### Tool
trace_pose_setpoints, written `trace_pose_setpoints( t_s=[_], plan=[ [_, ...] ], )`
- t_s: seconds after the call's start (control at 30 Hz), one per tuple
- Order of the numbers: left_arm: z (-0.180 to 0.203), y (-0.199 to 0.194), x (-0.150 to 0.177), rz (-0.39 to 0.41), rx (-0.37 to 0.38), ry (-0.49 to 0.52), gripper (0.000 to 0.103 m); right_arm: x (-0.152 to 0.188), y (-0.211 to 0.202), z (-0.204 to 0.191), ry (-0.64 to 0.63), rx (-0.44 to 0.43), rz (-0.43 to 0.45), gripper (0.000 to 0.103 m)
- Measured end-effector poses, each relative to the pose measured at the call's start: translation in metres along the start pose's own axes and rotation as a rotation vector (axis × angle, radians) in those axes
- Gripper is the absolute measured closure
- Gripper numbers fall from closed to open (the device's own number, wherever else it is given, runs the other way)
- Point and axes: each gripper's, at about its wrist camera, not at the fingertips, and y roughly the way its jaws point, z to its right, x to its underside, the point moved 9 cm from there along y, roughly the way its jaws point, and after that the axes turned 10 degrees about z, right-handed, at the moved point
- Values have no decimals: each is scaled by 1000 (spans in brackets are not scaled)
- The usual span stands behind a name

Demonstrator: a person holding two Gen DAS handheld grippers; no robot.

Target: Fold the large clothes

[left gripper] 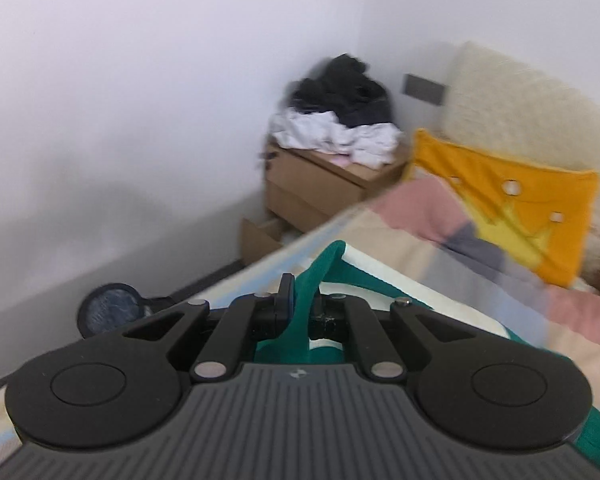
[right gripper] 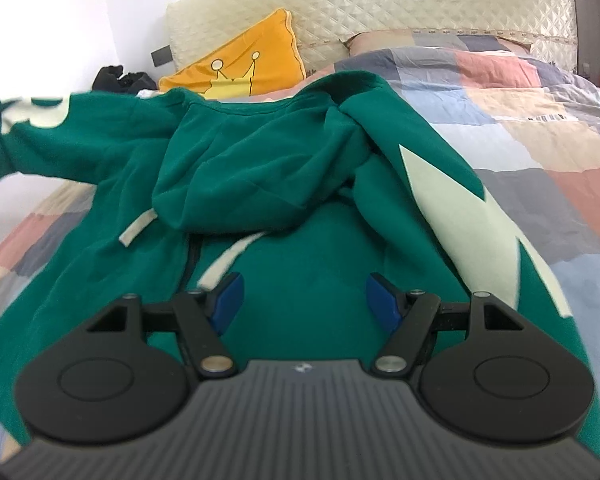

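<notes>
My left claw [left gripper: 302, 304] is clamped on a fold of the dark green hooded sweatshirt w/ pale cream panels [left gripper: 304, 300]; fabric bunches up between the two black fingers [left gripper: 287, 294], near the bed edge. My right claw [right gripper: 307, 300] is spread wide, blue pads [right gripper: 228, 300] apart, nothing between them, hovering just over the sweatshirt's [right gripper: 300, 264] chest area.

Sweatshirt lies spread on the patchwork quilt in pink, grey, blue & beige squares [right gripper: 540, 152], hood crumpled on top of the body, two cream drawstrings [right gripper: 224, 264] trailing down from it. One sleeve stretches off to the left, lifted off the quilt; other sleeve w/ cream panel runs down the right side.

Beyond: orange cushion w/ yellow crown print [right gripper: 244, 68] leaning on the cream quilted headboard [right gripper: 420, 4]. Wooden bedside drawer unit [left gripper: 324, 184] in the corner, heaped w/ black & white clothes [left gripper: 340, 120]; bottom drawer pulled out. Left view is blurred.
</notes>
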Motion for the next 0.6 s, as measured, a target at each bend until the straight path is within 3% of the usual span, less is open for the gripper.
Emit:
trace_pose_setpoints(
  t_s=[0.1,0.27,0.47,0.53,0.6],
  plan=[
    [-3,58,12,-22,-48,18,97,-2,12,4,24,23,-1,33],
    [-10,127,67,-106,-90,35,97,-2,29,11,13,71,0,33],
    [-24,138,113,-151,-110,17,92,1,45,11,46,29,-37,33],
    [-21,139,114,-156,-96,14,82,-1,44,7,37,10,-32,33],
    [-18,129,114,-166,-84,19,52,-2,40,3,32,1,-25,33]
  ],
)
